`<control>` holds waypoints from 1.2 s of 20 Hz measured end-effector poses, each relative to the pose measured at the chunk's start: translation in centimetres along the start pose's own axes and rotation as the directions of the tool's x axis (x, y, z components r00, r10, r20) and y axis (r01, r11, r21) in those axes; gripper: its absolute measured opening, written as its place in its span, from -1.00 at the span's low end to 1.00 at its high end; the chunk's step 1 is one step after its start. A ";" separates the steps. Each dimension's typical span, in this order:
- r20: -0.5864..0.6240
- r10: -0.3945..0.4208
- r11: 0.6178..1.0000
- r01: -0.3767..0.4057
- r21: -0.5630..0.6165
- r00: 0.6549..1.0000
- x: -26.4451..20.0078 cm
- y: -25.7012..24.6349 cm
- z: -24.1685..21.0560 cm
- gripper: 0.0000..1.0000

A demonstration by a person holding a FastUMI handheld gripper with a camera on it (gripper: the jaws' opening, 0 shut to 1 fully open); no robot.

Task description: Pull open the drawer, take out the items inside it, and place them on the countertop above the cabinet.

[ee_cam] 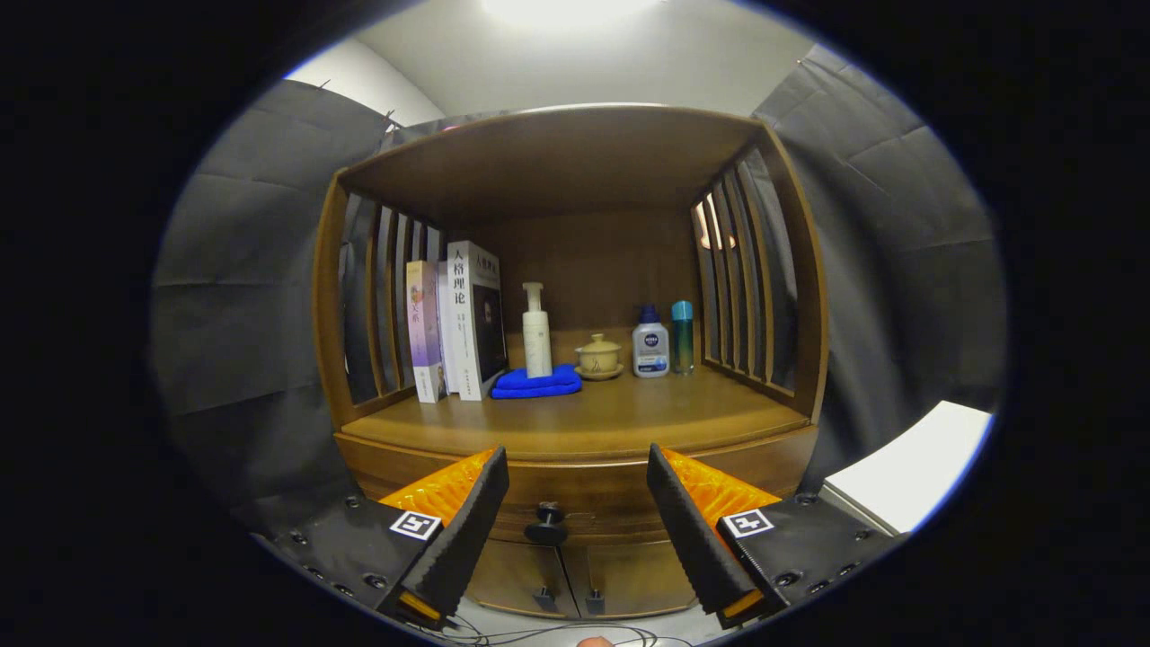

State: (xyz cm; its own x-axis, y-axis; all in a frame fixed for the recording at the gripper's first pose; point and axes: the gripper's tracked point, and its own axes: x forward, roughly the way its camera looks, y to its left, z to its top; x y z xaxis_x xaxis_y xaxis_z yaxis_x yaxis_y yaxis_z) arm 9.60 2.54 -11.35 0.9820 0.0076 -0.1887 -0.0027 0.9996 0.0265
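Note:
A wooden cabinet stands ahead with a closed drawer (pixel 575 503) under its countertop (pixel 584 422). The drawer's dark round knob (pixel 546 524) sits between my fingers and a little beyond them, nearer the left one. My gripper (pixel 575 467) is open, with nothing between its fingers. What lies inside the drawer is hidden. Below the drawer are two small cabinet doors (pixel 566 580) with dark handles.
On the countertop stand several books (pixel 454 323) at the left, a white pump bottle (pixel 536 331) on a folded blue cloth (pixel 537 383), a lidded ceramic cup (pixel 598 356), a white bottle (pixel 650 341) and a teal bottle (pixel 683 337). A white surface (pixel 916 463) lies to the right.

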 end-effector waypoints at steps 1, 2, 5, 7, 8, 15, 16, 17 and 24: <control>-0.009 -0.002 1.000 0.002 -0.001 1.000 0.8 -0.1 -0.5 0.95; -0.017 -0.003 1.000 0.003 -0.005 1.000 1.5 -0.1 -0.9 0.96; -0.040 -0.010 1.000 0.009 -0.019 0.999 3.1 0.0 -2.6 0.96; -0.054 -0.013 1.000 0.012 -0.023 0.998 4.1 0.1 -3.6 0.96; -0.058 -0.018 1.000 0.017 -0.024 0.998 4.5 -0.1 -4.1 0.96; -0.103 -0.058 0.998 0.057 -0.013 0.993 7.1 -1.2 -7.2 0.96; -0.112 -0.060 0.998 0.058 -0.014 0.992 7.2 -1.3 -7.7 0.96; -0.119 -0.062 0.998 0.060 -0.015 0.991 7.4 -1.4 -8.0 0.95; -0.096 -0.042 0.999 0.041 -0.006 0.995 7.1 -0.3 -8.0 0.47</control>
State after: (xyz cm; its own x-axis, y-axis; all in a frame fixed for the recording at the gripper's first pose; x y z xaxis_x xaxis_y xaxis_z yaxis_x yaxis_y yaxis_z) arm 15.08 2.53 -20.54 0.9586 -0.0315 -0.2829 0.0365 0.9993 0.0125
